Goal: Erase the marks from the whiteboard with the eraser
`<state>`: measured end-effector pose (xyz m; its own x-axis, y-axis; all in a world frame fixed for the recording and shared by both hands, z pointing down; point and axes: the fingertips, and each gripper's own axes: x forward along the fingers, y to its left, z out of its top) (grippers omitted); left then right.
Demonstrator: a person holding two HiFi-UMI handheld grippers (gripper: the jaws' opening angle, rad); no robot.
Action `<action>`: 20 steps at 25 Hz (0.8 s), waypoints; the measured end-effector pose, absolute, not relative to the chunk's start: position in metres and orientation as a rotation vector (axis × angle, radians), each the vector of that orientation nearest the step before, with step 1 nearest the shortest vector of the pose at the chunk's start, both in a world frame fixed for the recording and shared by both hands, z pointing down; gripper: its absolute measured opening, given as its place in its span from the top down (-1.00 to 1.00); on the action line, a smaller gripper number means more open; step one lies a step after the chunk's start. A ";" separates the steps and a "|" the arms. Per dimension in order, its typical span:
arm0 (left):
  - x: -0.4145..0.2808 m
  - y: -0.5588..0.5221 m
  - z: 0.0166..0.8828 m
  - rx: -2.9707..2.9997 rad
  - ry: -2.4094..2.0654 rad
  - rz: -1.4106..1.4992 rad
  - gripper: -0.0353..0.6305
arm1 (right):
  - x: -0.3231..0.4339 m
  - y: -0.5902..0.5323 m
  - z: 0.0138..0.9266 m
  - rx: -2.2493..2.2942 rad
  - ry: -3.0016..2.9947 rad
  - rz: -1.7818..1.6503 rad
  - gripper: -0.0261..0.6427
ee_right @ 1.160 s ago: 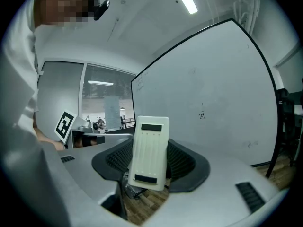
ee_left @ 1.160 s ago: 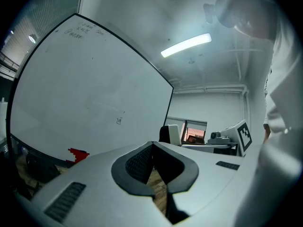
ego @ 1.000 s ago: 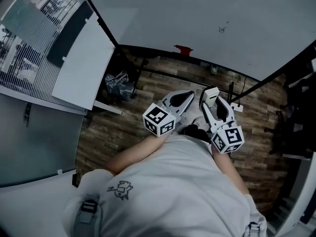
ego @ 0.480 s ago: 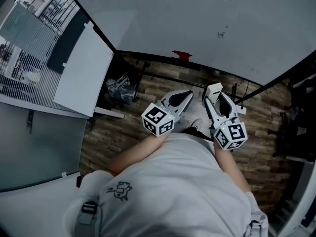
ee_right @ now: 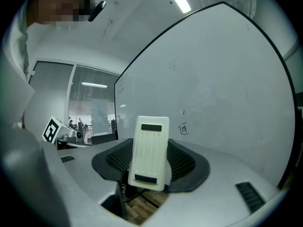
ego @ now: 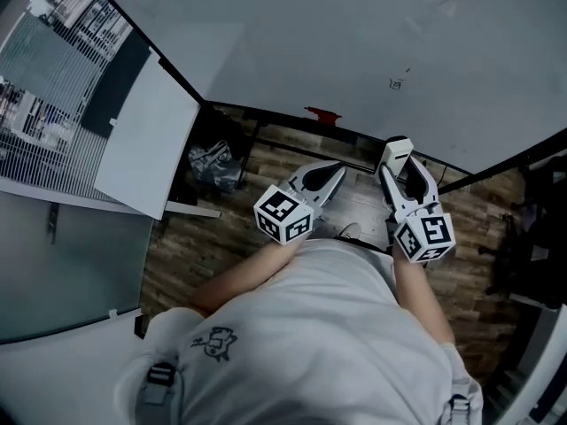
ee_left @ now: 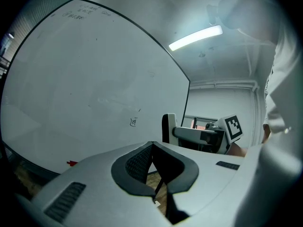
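**Both grippers held out ahead of the torso**

The left gripper [ego: 333, 173] is held with its jaws pressed together, nothing between them. The right gripper [ego: 400, 161] is held slightly further forward, its jaws clamped on the eraser [ego: 397, 146]. Both forearms are extended forward.

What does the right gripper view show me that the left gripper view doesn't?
Only the right gripper view: the eraser's pale face, clamped in the right claw, and a glass-walled room behind. Only the left gripper view: the left claw shut on nothing, a red patch at the whiteboard's lower edge, faint writing at its top left. Both: the whiteboard and its small mark.
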<state>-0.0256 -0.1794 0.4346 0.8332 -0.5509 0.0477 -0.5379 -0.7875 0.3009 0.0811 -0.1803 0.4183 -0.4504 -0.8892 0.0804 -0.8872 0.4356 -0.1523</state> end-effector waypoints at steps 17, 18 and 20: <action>0.030 -0.269 0.448 2.663 -0.918 -0.013 0.87 | 0.148 -0.291 0.291 -1.806 2.785 0.929 0.22; 0.036 -0.271 0.448 2.661 -0.920 -0.018 0.87 | 0.150 -0.293 0.287 -1.828 2.805 1.027 0.22; 0.045 -0.276 0.447 2.660 -0.931 -0.031 0.87 | 0.154 -0.298 0.278 -1.861 2.809 1.151 0.22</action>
<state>0.0453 -0.2759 0.4475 0.7872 -0.6108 0.0848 -0.6039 -0.7358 0.3066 0.1535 -0.2975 0.2780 -0.3910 -0.9204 -0.0020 -0.6571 0.2776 0.7008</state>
